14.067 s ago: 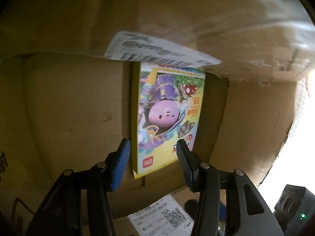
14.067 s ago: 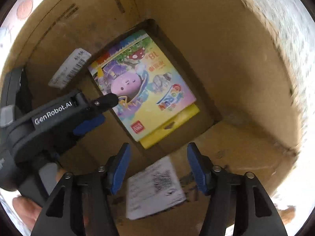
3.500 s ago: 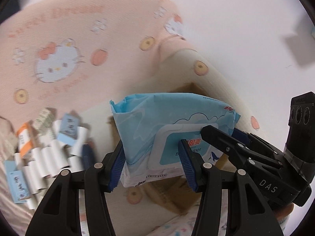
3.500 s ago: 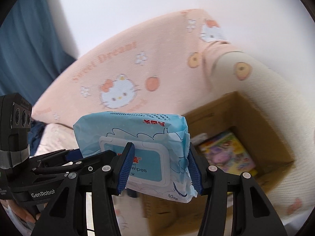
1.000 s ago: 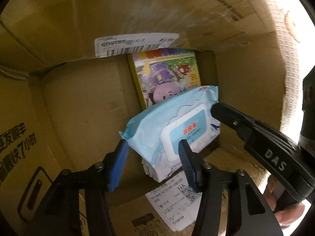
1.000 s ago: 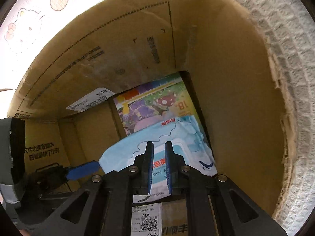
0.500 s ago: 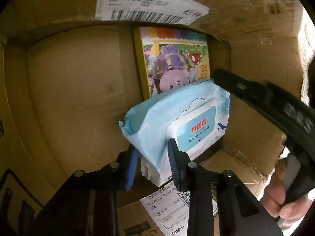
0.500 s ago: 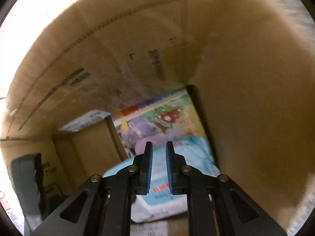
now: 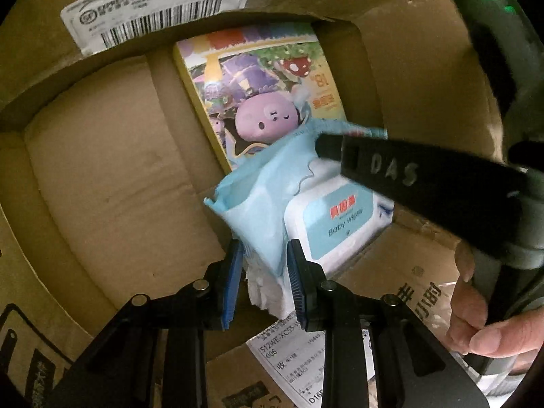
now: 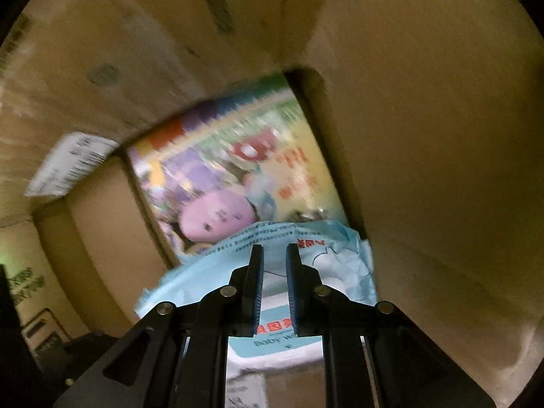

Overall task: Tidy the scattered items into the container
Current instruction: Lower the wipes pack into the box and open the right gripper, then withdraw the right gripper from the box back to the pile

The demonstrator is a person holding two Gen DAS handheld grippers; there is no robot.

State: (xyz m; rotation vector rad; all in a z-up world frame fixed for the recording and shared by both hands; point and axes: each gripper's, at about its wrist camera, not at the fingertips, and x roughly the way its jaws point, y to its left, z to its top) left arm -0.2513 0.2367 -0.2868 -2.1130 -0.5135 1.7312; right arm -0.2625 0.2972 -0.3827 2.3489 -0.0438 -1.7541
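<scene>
- Cardboard walls of the box [image 9: 102,176] close us in on every side, and we are deep inside it with both tongs.
- Our left gripper [image 9: 263,272] is clenched on the near corner of the wipes [image 9: 272,204], low in the middle of the left view; the pads pinch soft film and a tuft of white tissue, not the stiff lid.
- Its jaws have just been closing, with that corner of the pack between them.
- Our right gripper [image 10: 274,278] has its jaws drawn together with nothing between them. In the left view its tip [image 9: 328,148] lies on the upper edge of the pack, at mid-right.
- The pack sits tilted at the bottom of the box, its far edge propped on the picture book [image 9: 261,95] in the upper middle, its near end over a paper label [image 9: 289,350].
- Risk one: if we lift away while the left tongs are clamped, we judge the pack comes back out with us, or the film tears at the corner.
- Risk two: the loose tissue may pull free and trail out.
- Risk three: pressing down with the right tip could crease the book's cover or slide the pack off it.
- Risk four: space is tight, so a sideways pull may knock the tongs together or snag a wall.
- The right view is blurred, so we cannot tell whether that tip truly presses.
</scene>
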